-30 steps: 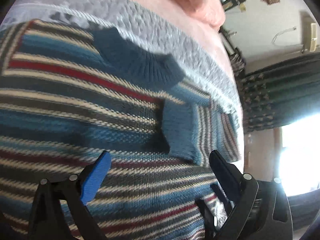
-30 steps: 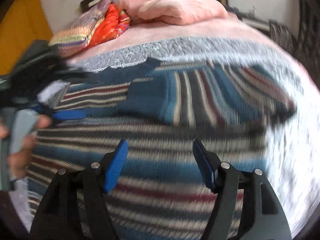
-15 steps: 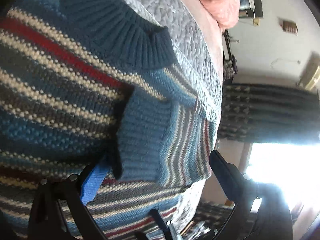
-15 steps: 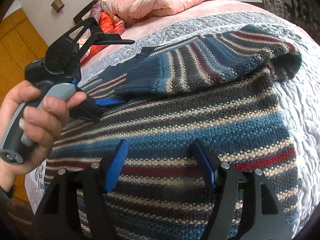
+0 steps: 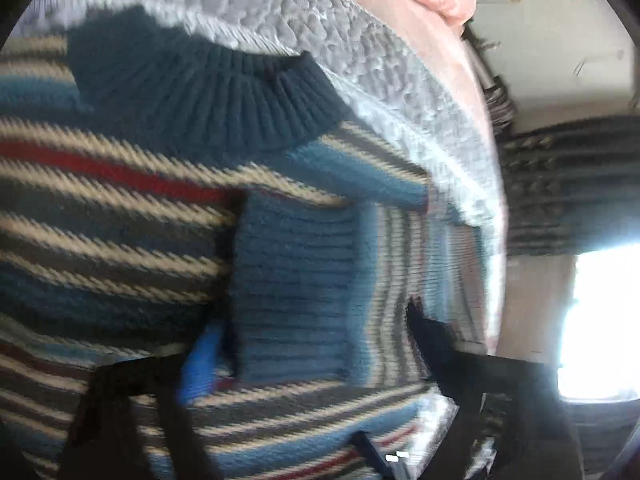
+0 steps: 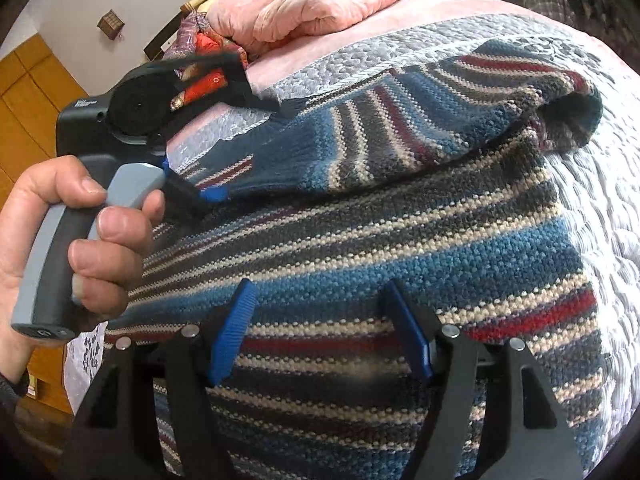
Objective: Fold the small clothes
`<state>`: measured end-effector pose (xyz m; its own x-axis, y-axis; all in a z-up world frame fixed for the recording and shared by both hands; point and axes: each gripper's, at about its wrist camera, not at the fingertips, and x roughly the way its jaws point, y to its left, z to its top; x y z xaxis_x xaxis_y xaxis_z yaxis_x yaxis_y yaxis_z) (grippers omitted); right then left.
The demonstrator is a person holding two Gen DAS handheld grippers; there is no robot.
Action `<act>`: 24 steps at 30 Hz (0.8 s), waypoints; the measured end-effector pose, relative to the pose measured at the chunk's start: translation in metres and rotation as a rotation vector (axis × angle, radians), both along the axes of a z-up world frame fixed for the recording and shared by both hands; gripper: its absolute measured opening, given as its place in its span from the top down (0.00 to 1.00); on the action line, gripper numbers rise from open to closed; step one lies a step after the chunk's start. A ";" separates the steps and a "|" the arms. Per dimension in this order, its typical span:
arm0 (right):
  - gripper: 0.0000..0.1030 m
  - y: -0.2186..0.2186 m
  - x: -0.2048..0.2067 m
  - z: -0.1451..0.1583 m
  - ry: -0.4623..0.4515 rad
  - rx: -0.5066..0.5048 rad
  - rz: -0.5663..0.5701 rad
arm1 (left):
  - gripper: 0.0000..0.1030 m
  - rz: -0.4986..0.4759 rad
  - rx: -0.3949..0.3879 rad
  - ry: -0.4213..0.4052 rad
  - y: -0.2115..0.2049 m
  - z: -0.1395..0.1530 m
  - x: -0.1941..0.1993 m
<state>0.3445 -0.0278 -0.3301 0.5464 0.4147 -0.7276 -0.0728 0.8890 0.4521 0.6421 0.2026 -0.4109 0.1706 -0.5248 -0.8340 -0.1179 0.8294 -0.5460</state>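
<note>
Grey quilt (image 6: 404, 46) underlies my striped sweater (image 6: 400, 248); one sleeve (image 6: 420, 120) lies folded across it; body folds remain; left gripper (image 5: 312, 340) straddles that sleeve's cuff (image 5: 292, 300), jaws spread; right gripper (image 6: 320, 332) hovers agape over the sweater.

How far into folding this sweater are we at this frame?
Early. Done: one sleeve already lies folded across the body of the striped sweater, which is spread on the grey quilt. In hand: the left gripper sits at the sleeve's cuff, jaws open. The right gripper hovers open over the body. Left: folding the body.
</note>
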 end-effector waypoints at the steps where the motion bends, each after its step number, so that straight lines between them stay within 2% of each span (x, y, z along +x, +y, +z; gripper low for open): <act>1: 0.35 -0.001 0.002 0.000 0.000 0.001 -0.001 | 0.59 0.002 0.023 -0.001 0.001 0.000 0.000; 6: 0.35 -0.001 0.004 -0.001 0.000 0.003 0.000 | 0.85 0.000 0.032 -0.007 0.013 -0.004 0.000; 9: 0.35 -0.002 0.004 0.000 -0.004 -0.001 0.001 | 0.92 -0.005 0.015 -0.032 0.020 0.000 -0.004; 16: 0.34 -0.002 0.005 0.000 -0.010 -0.002 0.002 | 0.94 -0.019 0.026 -0.136 0.034 0.038 -0.008; 24: 0.33 0.001 0.005 0.000 -0.020 -0.003 0.009 | 0.94 -0.029 0.076 -0.245 0.094 0.104 -0.012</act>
